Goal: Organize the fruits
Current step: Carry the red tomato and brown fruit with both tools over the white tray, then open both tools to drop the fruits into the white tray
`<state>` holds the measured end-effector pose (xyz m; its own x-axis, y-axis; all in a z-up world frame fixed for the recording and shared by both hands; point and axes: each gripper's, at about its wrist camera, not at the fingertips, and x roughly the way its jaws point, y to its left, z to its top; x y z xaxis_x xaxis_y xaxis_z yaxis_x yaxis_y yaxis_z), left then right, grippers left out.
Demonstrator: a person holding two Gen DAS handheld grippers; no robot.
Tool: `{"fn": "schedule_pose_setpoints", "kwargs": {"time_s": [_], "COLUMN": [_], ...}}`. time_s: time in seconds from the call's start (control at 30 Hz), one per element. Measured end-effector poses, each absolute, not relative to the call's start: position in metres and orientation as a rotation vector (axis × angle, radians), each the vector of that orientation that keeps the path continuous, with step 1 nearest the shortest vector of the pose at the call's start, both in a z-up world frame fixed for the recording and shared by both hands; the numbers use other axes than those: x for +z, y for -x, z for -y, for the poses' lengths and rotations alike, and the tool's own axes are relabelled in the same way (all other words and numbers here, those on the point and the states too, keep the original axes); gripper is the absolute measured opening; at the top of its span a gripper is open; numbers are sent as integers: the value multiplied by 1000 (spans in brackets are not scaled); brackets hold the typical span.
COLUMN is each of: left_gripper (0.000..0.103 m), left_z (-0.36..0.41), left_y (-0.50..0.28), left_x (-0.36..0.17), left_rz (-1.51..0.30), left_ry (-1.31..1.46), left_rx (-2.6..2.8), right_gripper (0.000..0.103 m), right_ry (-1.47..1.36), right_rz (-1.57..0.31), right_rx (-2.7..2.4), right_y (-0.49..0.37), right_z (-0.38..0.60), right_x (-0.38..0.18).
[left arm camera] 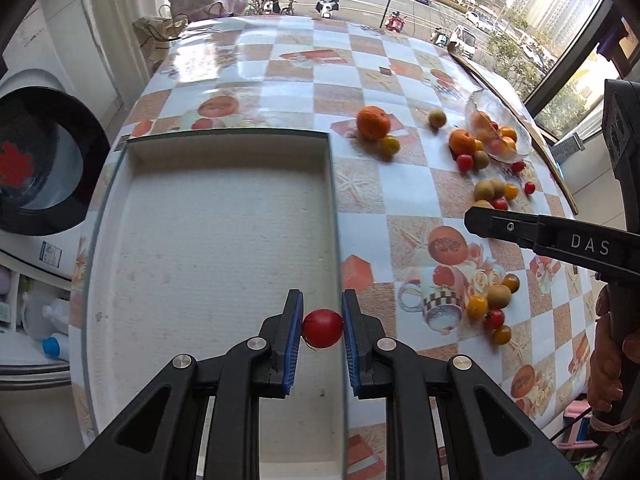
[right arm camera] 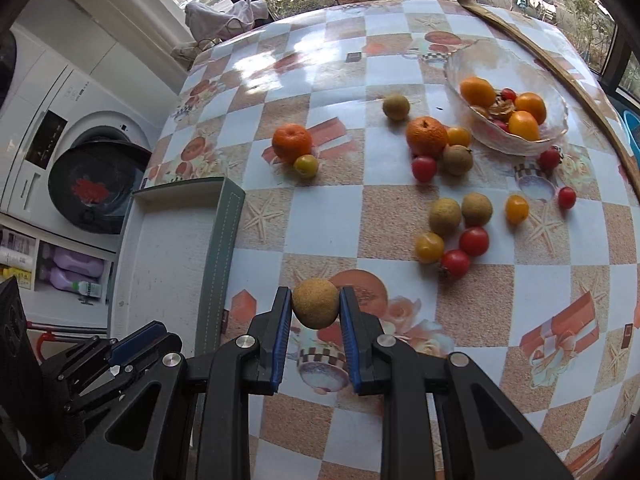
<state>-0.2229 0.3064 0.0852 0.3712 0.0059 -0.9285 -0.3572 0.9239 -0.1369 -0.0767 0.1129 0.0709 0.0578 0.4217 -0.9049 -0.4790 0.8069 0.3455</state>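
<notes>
Red tomato (left arm camera: 322,328): clamped between the blue pads of the left hand-held gripper (left arm camera: 322,330), held over the right edge of the tray.
Brown fruit (right arm camera: 315,303): round, rough-skinned, clenched between the pads of the right hand-held gripper (right arm camera: 315,312), held above the desk just right of the tray.
Tray (left arm camera: 224,216): shallow, rectangular, white-lined with a grey-green rim, nothing lying in it, set on the left part of the desk.
Desk (right arm camera: 400,216): covered by a checked cloth printed with fruit, cups and starfish.
Loose fruit: an orange (right arm camera: 292,142) touching a small yellow tomato (right arm camera: 306,165); a second orange (right arm camera: 426,136) with a red tomato, a yellow tomato and a brown fruit close around it; a lone brown fruit (right arm camera: 396,107) farther back; a nearer cluster of brown fruits, red tomatoes and yellow tomatoes (right arm camera: 460,232).
Glass bowl (right arm camera: 556,130): at the far right of the desk, containing orange fruits and small red ones.
Other gripper views: the right tool entered the left view from the right; the left tool showed at the lower left of the right view.
Surroundings: a washing machine (right arm camera: 96,184) left of the desk; a window with a street and parked vehicles behind.
</notes>
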Motion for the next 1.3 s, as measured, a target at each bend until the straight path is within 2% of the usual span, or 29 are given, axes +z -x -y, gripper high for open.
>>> {"fn": "schedule_pose_setpoints", "kwargs": {"time_s": [0.37, 0.77, 0.8, 0.87, 0.93, 1.0, 1.07, 1.1, 1.13, 1.17, 1.3], "left_gripper": [21, 24, 30, 83, 84, 84, 84, 84, 84, 84, 84], "left_z": [-396, -407, -408, -408, -405, -404, -403, -402, -402, -401, -388], "left_y": [237, 225, 226, 228, 230, 229, 229, 229, 231, 232, 234], "left_x": [52, 26, 26, 29, 34, 32, 30, 30, 31, 32, 41], "left_rz": [-1179, -1224, -1221, -1205, -1172, -1192, -1210, -1213, -1215, -1215, -1214], "left_ry": [351, 274, 273, 268, 241, 224, 226, 233, 238, 239, 211], "left_rx": [417, 450, 452, 466, 473, 471, 466, 463, 462, 460, 442], "right_gripper": [26, 27, 27, 27, 28, 38, 60, 66, 76, 81, 81], "right_ry": [126, 230, 238, 249, 260, 257, 252, 252, 239, 223, 179], "right_rz": [-1373, -1424, -1430, -1441, -1449, -1446, -1443, -1435, -1427, -1416, -1377], "right_rx": [829, 804, 803, 802, 799, 807, 818, 816, 823, 829, 829], "right_y": [96, 91, 91, 92, 93, 93, 94, 95, 95, 96, 95], "right_z": [-229, -283, -284, -287, -289, -290, -293, -294, -294, -293, -281], "right_x": [60, 20, 18, 13, 9, 11, 13, 15, 18, 23, 41]}}
